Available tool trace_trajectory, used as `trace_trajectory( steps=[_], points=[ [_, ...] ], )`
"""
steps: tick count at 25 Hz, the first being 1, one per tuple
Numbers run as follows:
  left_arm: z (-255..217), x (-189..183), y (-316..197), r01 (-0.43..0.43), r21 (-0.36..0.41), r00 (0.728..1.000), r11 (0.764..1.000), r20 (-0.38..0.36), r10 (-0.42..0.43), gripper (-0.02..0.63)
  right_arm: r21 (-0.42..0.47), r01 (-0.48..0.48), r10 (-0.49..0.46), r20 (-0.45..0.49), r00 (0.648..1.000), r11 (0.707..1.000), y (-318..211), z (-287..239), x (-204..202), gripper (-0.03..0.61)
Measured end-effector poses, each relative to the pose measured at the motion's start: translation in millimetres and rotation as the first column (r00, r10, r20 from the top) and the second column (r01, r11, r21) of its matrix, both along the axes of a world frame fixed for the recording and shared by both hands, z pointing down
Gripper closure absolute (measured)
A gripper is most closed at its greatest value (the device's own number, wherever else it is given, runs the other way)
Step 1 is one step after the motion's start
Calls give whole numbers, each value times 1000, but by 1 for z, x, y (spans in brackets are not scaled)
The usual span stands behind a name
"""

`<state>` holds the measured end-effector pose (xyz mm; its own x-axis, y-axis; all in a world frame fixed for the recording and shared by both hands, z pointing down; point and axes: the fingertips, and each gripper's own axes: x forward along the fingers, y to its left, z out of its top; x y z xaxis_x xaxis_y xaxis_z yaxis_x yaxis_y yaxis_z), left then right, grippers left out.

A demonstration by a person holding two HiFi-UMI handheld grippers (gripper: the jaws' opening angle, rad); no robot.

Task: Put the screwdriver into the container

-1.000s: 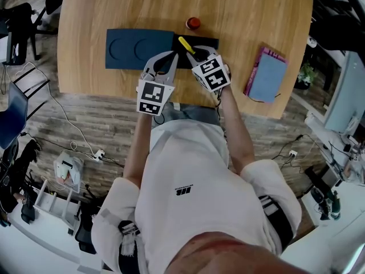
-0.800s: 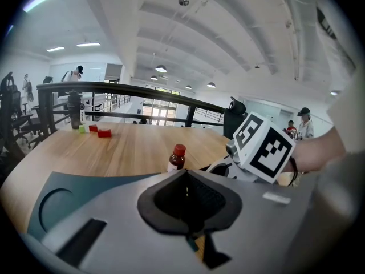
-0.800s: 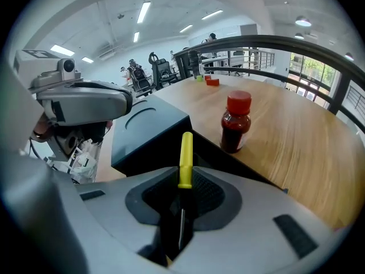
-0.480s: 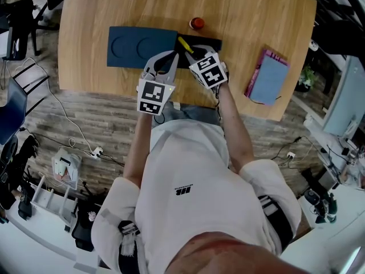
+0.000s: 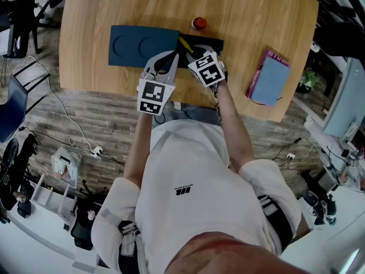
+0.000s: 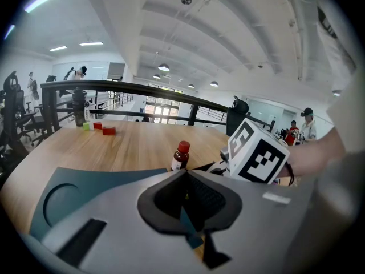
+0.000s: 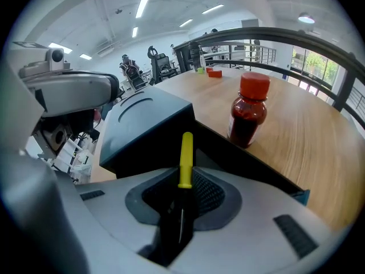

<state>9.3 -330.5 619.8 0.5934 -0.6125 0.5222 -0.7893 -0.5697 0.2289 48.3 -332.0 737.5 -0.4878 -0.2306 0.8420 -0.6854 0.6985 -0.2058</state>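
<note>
Right claw pinches the screwdriver at the container, near edge of the desk. Releasing it tilted could drop it outside.

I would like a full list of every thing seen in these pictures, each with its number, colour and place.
table: one, light wood, under everything.
container: one, dark blue with a black part on its right, near edge of the table.
screwdriver: one, yellow handle, over the container's black part.
bottle: one, dark red with red cap, upright behind the container.
book: one, blue with pink edge, right side of the table.
small blocks: two red, one green, far end of the table.
left gripper: grey, shut, empty, over the container.
right gripper: grey, shut on the screwdriver.
</note>
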Motion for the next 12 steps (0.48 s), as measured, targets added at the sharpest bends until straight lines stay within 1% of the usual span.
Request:
trace_trajectory(
  steps=[12],
  points=[
    [0,-1,1,-3,-1,1000,1000,5,3,603,15,-13,13,-13,1000,1000,-3,3,1,508]
  ],
)
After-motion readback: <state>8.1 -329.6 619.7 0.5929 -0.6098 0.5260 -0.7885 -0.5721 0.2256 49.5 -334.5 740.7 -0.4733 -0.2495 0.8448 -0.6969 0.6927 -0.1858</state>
